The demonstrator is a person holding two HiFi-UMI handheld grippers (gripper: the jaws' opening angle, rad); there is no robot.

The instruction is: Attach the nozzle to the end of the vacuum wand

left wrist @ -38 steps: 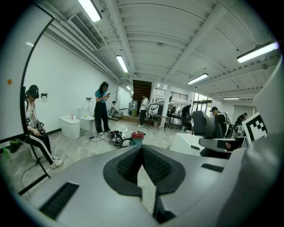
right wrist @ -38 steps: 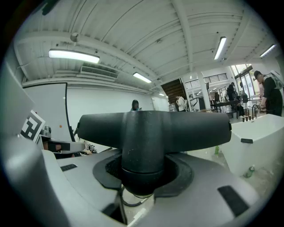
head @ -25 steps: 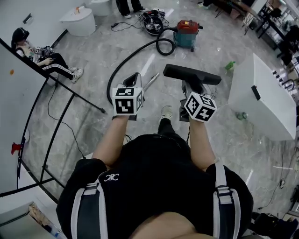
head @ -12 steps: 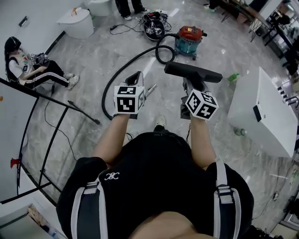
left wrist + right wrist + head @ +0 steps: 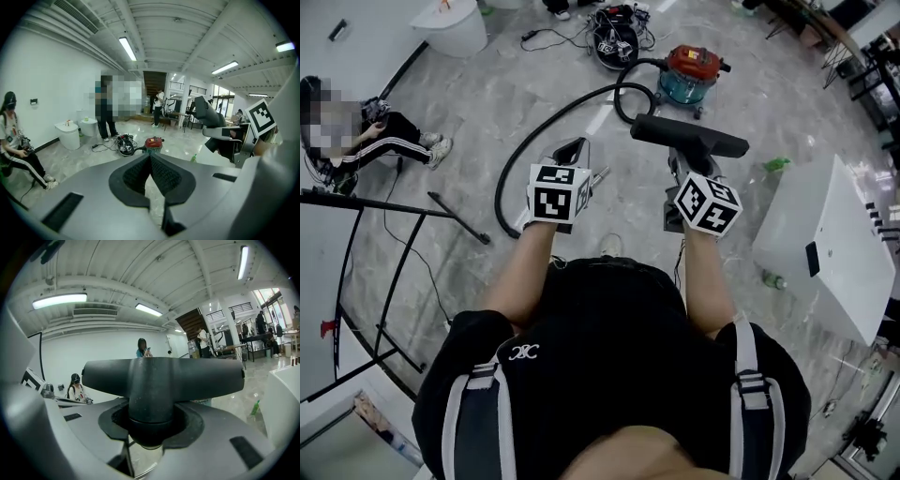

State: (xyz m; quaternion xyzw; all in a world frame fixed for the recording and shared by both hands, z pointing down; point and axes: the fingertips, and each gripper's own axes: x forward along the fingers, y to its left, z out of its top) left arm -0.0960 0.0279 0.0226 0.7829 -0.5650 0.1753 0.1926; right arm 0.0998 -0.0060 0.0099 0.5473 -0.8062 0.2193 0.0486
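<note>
The joining has not begun, as far as these views show. The right claw (image 5: 684, 167) pinches the neck of the black T-shaped nozzle (image 5: 689, 136), its jaws set wide around the round stem. In the right gripper view the crossbar of the head lies level just above the jaws, and the stem's lower end shows below the pads. So the nozzle is picked up and held in the air in front of the person, well above the marble floor (image 5: 487, 84). The left claw (image 5: 572, 150) is pressed together with nothing in it: the left gripper view shows its two ribbed pads meeting at the tip, with only floor beyond them. Neither claw holds the vacuum wand. A short silvery piece (image 5: 599, 174) shows just right of the left claw, and I cannot tell whether it is the wand or a part of the gripper. The red and teal vacuum cleaner (image 5: 692, 67) stands on the floor ahead. Its black hose (image 5: 540, 127) curves from it toward the left claw, where the far end goes out of sight behind the marker cube. By my reading, one step is done, since the nozzle is in hand. What is left is to find and steady the wand's end, line the stem up with it and push the two together.
</note>
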